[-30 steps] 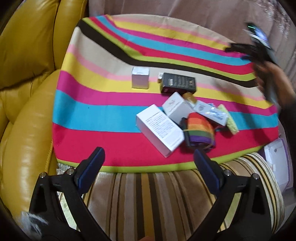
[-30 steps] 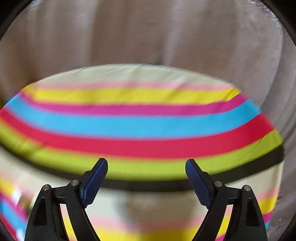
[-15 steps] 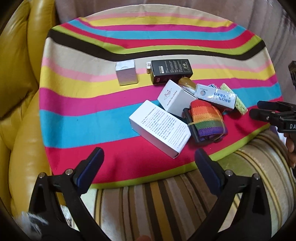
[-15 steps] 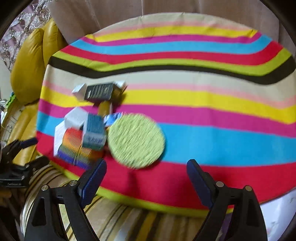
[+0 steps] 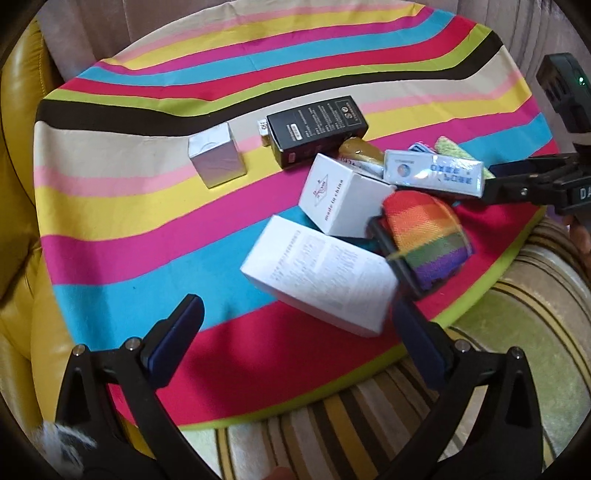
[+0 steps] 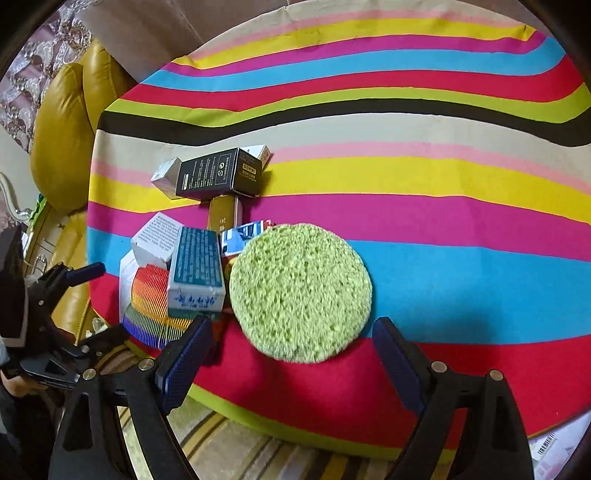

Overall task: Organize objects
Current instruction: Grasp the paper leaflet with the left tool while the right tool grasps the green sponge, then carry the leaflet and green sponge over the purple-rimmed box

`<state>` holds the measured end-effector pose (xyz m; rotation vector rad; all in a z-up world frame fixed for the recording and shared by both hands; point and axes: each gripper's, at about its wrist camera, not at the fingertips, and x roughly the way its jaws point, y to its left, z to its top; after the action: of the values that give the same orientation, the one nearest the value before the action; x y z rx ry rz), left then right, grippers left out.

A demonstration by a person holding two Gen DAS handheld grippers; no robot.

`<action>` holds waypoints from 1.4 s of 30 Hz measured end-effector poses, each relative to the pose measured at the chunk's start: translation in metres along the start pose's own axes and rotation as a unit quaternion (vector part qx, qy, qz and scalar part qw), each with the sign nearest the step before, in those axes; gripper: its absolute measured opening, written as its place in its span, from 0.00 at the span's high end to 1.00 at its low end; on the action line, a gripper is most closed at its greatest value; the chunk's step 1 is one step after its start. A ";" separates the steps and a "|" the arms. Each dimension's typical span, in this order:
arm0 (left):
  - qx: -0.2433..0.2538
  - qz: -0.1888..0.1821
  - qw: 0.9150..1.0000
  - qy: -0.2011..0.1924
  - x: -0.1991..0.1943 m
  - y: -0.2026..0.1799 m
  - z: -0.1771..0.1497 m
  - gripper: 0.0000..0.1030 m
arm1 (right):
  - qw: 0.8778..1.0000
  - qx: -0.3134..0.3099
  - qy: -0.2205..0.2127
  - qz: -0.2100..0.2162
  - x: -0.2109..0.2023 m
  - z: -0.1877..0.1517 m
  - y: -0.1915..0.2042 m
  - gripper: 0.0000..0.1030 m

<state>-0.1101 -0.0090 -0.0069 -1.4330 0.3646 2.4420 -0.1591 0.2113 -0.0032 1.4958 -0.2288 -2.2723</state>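
A pile of objects lies on a striped cloth (image 5: pixel 110 206): a long white box (image 5: pixel 321 284), a small white box (image 5: pixel 343 195), a rainbow pouch (image 5: pixel 428 236), a black box (image 5: pixel 317 129), a silver box (image 5: pixel 216 158), a blue-and-white packet (image 5: pixel 434 173) and a gold tube (image 5: pixel 360 151). My left gripper (image 5: pixel 295 332) is open and empty, just short of the long white box. My right gripper (image 6: pixel 291 358) is open and empty, its jaws either side of the near edge of a round green sponge (image 6: pixel 301 291). The right gripper also shows at the right of the left wrist view (image 5: pixel 524 181).
A yellow leather sofa (image 5: pixel 18 184) borders the cloth on the left. A brown-striped cushion (image 5: pixel 517 350) lies under the cloth's near edge. A beige curtain (image 6: pixel 166 33) hangs behind. The right half of the cloth (image 6: pixel 461 184) holds no objects.
Both grippers have moved closer to the pile. The right gripper swung from the far cloth and curtain to the green sponge. The objects have not moved.
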 end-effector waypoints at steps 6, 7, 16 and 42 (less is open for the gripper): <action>0.030 -0.013 0.999 0.012 0.014 0.001 0.012 0.00 | 1.000 0.007 0.005 0.014 0.008 0.008 -0.002 0.13; 0.034 -0.020 0.999 0.014 0.018 0.001 0.013 0.00 | 1.000 0.007 0.006 0.015 0.008 0.010 -0.002 0.13; 0.038 -0.043 0.998 0.029 0.034 0.000 0.014 0.11 | 1.000 -0.007 0.002 0.017 0.013 0.016 0.001 0.13; -0.194 0.033 0.980 -0.039 -0.040 -0.020 -0.016 0.11 | 0.999 -0.018 -0.038 -0.027 -0.011 -0.007 0.009 0.20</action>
<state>-0.0716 -0.0005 0.0191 -1.4786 -0.0921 2.7222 -0.1467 0.2081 0.0061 1.4148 -0.1698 -2.3671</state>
